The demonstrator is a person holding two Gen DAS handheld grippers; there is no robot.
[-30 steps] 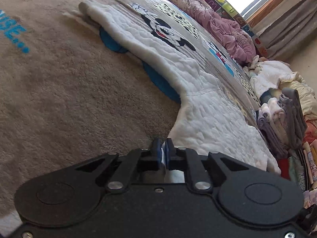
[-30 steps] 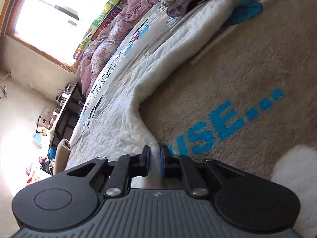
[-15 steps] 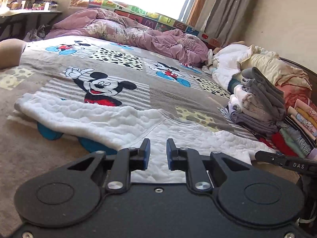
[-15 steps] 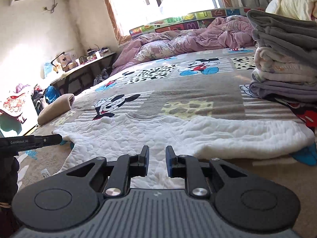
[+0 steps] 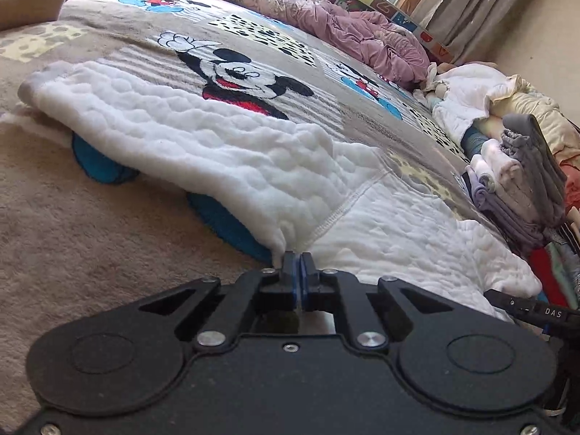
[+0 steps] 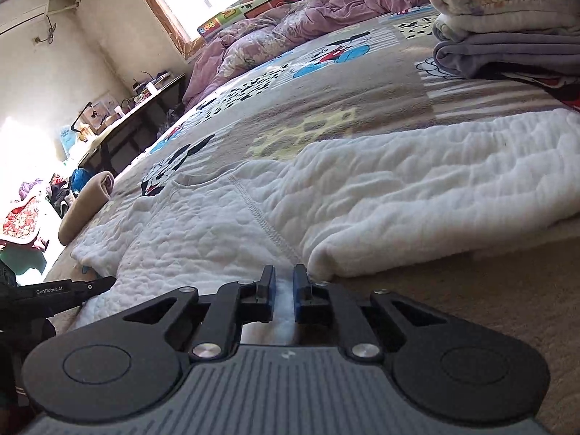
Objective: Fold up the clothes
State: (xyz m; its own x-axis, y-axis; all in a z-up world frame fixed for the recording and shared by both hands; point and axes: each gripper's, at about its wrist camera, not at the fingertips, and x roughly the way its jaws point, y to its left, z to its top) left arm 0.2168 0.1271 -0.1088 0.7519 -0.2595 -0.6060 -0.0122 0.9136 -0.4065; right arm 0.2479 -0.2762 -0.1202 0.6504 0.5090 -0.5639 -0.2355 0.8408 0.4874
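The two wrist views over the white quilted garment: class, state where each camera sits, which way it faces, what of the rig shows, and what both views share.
Left wrist: on the left gripper, low over the bed, facing the curtained window; shut on the white quilted garment; the other gripper's tip shows at right.
Right wrist: on the right gripper, facing the window and desk; garment fabric between its fingers.
Shared: garment, cartoon blanket, pink duvet, folded stack.

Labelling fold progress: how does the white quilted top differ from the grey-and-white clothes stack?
The white quilted top lies spread out, sleeves extended; the grey-and-white clothes stack is folded. The top is one low garment; the stack piles several items high. Both rest on the cartoon-print blanket.
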